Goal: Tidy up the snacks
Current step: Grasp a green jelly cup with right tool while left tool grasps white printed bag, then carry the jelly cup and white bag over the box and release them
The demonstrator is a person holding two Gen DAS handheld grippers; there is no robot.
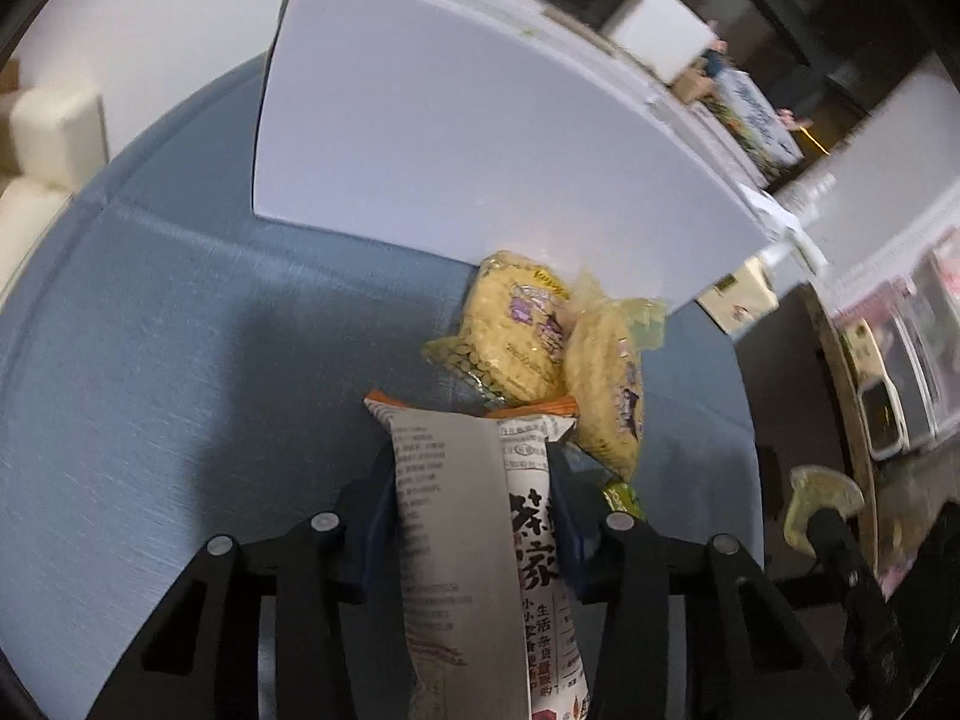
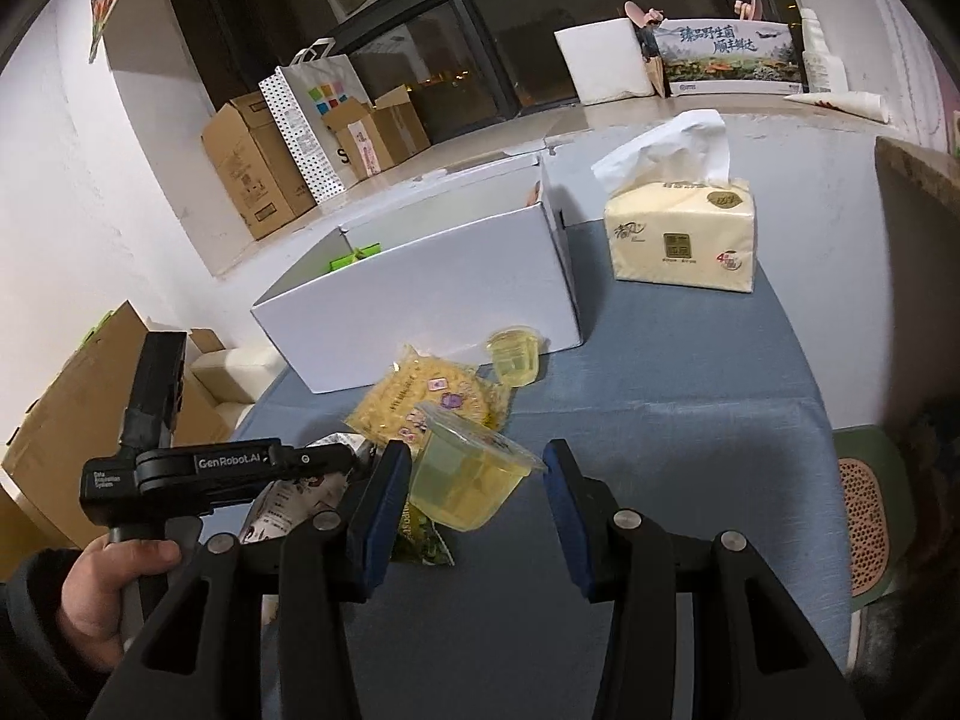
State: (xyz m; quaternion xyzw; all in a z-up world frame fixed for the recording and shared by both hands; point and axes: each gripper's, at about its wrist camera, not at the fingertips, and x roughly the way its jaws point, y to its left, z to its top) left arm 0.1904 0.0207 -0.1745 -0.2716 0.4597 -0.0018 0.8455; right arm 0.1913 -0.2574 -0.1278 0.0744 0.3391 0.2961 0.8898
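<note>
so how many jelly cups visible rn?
2. One jelly cup sits between the open right gripper's fingers; a smaller one lies tipped against the white box. More may be hidden inside the box.

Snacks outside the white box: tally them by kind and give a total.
Yellow noodle packets: 2, the second at
Jelly cups: 2, the second at
Printed snack bag: 1, held in the left gripper
Green packet: 1
Total: 6
</note>
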